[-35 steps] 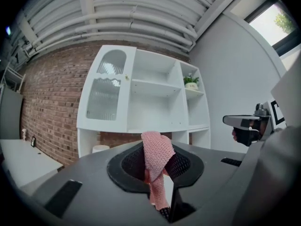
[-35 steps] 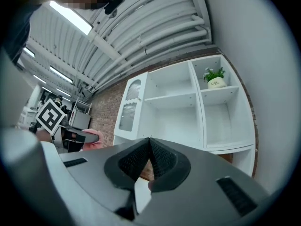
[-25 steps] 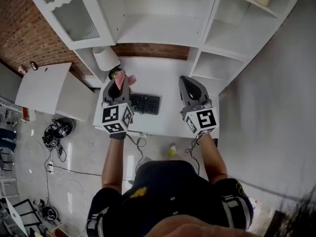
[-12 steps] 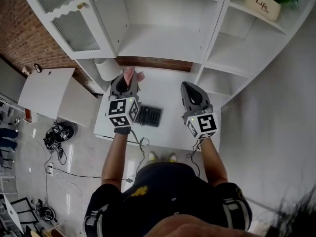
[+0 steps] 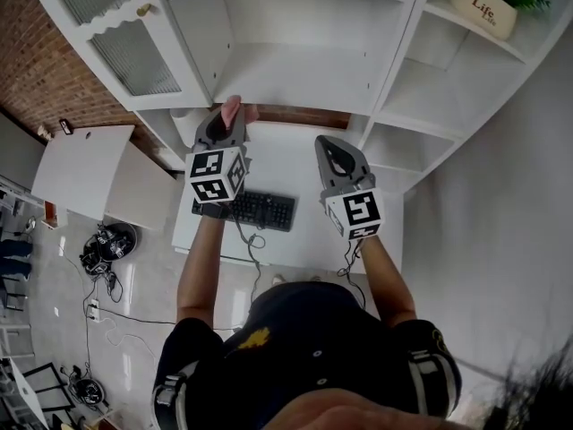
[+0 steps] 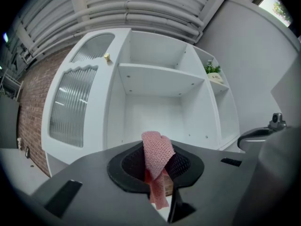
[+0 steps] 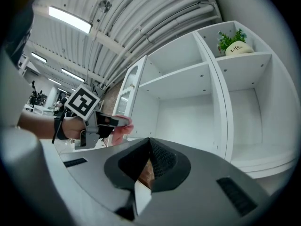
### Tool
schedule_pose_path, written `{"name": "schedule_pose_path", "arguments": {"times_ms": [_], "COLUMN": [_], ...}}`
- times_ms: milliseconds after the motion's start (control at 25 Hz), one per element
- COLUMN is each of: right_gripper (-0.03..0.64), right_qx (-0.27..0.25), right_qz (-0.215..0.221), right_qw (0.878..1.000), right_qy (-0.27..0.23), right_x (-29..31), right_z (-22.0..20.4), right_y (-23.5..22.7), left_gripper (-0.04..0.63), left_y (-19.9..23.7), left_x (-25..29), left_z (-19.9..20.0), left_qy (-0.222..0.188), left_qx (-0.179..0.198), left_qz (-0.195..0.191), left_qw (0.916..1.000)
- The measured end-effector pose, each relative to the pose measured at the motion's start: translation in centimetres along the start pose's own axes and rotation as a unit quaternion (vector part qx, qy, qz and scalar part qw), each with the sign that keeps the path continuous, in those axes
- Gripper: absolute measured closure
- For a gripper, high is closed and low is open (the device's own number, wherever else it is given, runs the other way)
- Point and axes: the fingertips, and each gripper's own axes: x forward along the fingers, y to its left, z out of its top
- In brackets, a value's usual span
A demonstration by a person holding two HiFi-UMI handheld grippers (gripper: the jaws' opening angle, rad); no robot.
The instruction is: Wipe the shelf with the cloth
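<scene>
My left gripper (image 5: pixel 225 129) is shut on a pink cloth (image 5: pixel 232 111), held up over the back of the desk just below the white shelf (image 5: pixel 286 77). In the left gripper view the cloth (image 6: pixel 155 150) sticks up between the closed jaws of the left gripper (image 6: pixel 159 174), with the shelf board (image 6: pixel 157 75) straight ahead and apart from it. My right gripper (image 5: pixel 333 156) hangs beside it, to the right. Its jaws (image 7: pixel 149 167) are shut with nothing between them. The right gripper view shows the left gripper (image 7: pixel 101 124) and the cloth (image 7: pixel 123 127) at its left.
A black keyboard (image 5: pixel 255 209) lies on the white desk (image 5: pixel 300 155) under the grippers. A ribbed-glass cabinet door (image 5: pixel 107 38) stands open at the left. A potted plant (image 5: pixel 488 3) sits on the upper right shelf. Narrow side compartments (image 5: pixel 439 88) are at the right.
Both grippers have lifted and moved forward from above the keyboard toward the shelf. The left one still carries the cloth.
</scene>
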Motion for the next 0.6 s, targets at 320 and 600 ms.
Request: {"name": "schedule_pose_path", "arguments": {"times_ms": [320,600], "right_gripper": [0.612,0.612], "right_qx": [-0.011,-0.009], "right_qz": [0.024,0.023], "right_qw": [1.0,1.0], "right_qy": [0.003,0.008], "right_x": [1.1,1.0], "right_z": [0.3,-0.2], "right_y": [1.9,1.3], "left_gripper": [0.512,0.512], "left_y": [2.1,3.4], "left_x": [6.7,11.5], "left_z": [4.0,6.6], "left_qy": [-0.008,0.004], "left_qx": [0.017,0.086], "left_qz": [-0.006,-0.008], "left_qw": [0.9998,0.9963]}}
